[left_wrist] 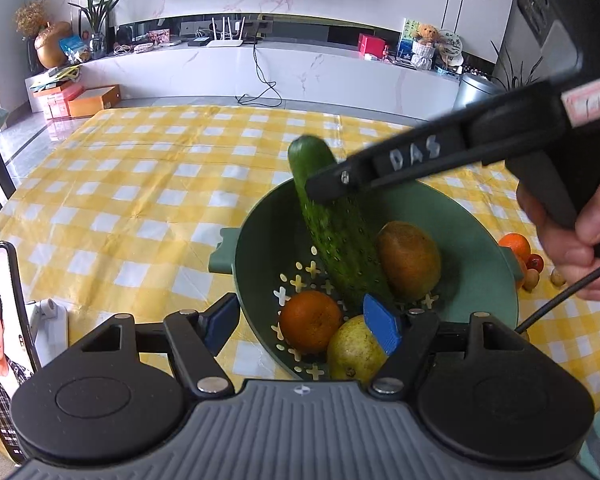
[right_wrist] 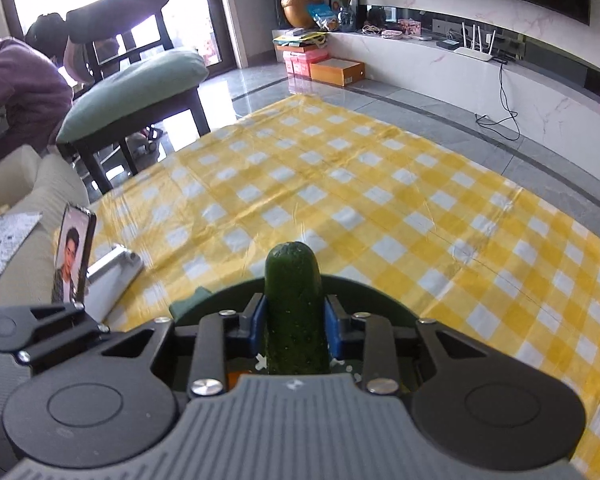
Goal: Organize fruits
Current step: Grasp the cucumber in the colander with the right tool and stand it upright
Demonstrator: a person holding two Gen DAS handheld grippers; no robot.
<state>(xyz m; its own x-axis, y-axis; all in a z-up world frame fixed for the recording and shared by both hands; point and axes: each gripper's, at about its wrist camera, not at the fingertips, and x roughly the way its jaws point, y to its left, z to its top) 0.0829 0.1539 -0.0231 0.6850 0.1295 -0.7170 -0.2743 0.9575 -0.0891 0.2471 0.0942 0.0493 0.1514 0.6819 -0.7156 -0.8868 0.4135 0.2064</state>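
Cucumber clamped over the colander
Right gripper (right_wrist: 294, 328) pinches a bumpy dark-green cucumber (right_wrist: 293, 312) between its blue pads, tilted inside the green perforated plastic colander (left_wrist: 452, 216) beside a brownish mango (left_wrist: 409, 260), orange tangerine (left_wrist: 311, 321) and yellow pear (left_wrist: 354, 354); left gripper (left_wrist: 300, 326) gapes wide at the near rim.

Each gripper, the left gripper (left_wrist: 302, 326) and the right gripper (right_wrist: 295, 326), has a ribbed grey housing at six o'clock, black linkages with silver screws, and blue finger pads (left_wrist: 382, 328). At three o'clock, a bare-skinned hand (left_wrist: 568, 248) and a black cable (left_wrist: 568, 292).
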